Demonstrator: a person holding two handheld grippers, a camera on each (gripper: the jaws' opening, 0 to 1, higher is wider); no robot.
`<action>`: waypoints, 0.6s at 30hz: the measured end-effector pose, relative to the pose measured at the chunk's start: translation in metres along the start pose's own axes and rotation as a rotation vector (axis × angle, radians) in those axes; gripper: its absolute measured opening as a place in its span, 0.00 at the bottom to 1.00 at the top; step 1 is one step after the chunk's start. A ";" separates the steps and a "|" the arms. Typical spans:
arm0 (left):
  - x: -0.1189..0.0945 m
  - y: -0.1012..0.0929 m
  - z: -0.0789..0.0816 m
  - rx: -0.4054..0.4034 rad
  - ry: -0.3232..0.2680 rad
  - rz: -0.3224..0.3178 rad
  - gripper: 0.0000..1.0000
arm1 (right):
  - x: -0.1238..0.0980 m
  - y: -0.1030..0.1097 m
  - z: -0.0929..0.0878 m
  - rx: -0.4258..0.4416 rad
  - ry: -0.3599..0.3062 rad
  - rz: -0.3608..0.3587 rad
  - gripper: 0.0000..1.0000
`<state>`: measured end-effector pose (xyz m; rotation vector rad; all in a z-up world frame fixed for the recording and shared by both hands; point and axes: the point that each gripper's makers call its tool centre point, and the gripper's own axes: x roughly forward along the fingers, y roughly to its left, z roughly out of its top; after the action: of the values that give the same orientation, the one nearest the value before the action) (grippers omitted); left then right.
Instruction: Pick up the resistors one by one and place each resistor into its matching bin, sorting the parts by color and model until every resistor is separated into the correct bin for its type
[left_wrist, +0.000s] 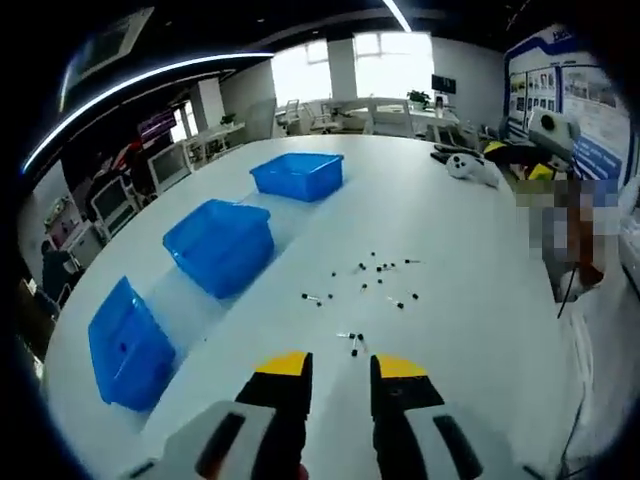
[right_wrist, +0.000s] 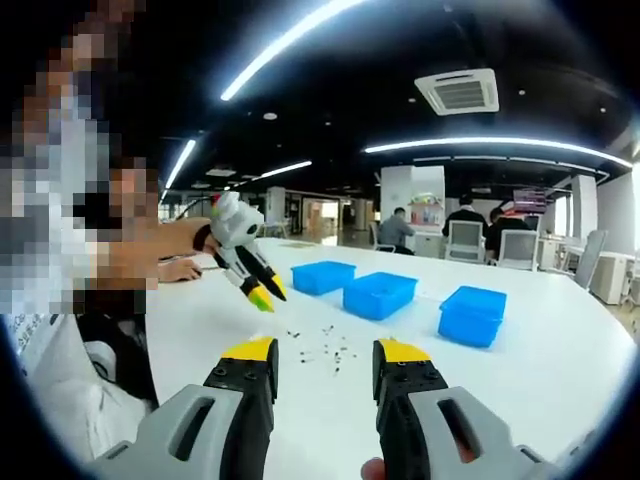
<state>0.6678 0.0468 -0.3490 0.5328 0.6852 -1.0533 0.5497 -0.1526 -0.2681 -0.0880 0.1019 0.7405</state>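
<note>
My left tongs (left_wrist: 338, 368) hung just above the white desk (left_wrist: 470, 240), jaws parted by a narrow gap with nothing between them. Just past the yellow tips lay the nearest resistors (left_wrist: 352, 342) — tiny dark bodies with thin leads, too small for me to read colours or markings. The rest of the scatter (left_wrist: 378, 272) spread farther out toward the middle of the desk, each piece lying flat, their long axes pointing every which way with no common direction.

To the left of the scatter in the left gripper view stood three blue bins in a row: the near bin (left_wrist: 128, 345), the middle bin (left_wrist: 220, 246) and the far bin (left_wrist: 297, 175). All three were well apart from the resistors. I could not make out what was inside them.

My right tongs (right_wrist: 326, 372) were held higher, jaws open wider, also holding nothing. In the right gripper view the same scatter of resistors (right_wrist: 322, 350) sat beyond my tips, with the three bins (right_wrist: 380, 294) lined up behind it. From the left of that view my other tongs (right_wrist: 265, 297) angled down toward the desk, yellow tips lowest, close to the edge of the scatter but not touching any piece that I could tell. People sat at chairs (right_wrist: 466, 240) in the background.
</note>
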 end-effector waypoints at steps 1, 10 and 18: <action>0.003 0.000 0.000 0.003 0.010 -0.004 0.24 | 0.000 0.000 0.000 0.001 0.001 -0.001 0.40; 0.029 -0.009 -0.001 -0.009 0.044 -0.065 0.18 | -0.002 -0.001 -0.002 0.007 0.000 -0.002 0.40; 0.042 -0.016 -0.018 -0.003 0.099 -0.093 0.17 | -0.002 -0.002 -0.007 0.007 0.010 0.003 0.40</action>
<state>0.6621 0.0270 -0.3928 0.5572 0.8046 -1.1176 0.5486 -0.1560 -0.2745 -0.0852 0.1138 0.7430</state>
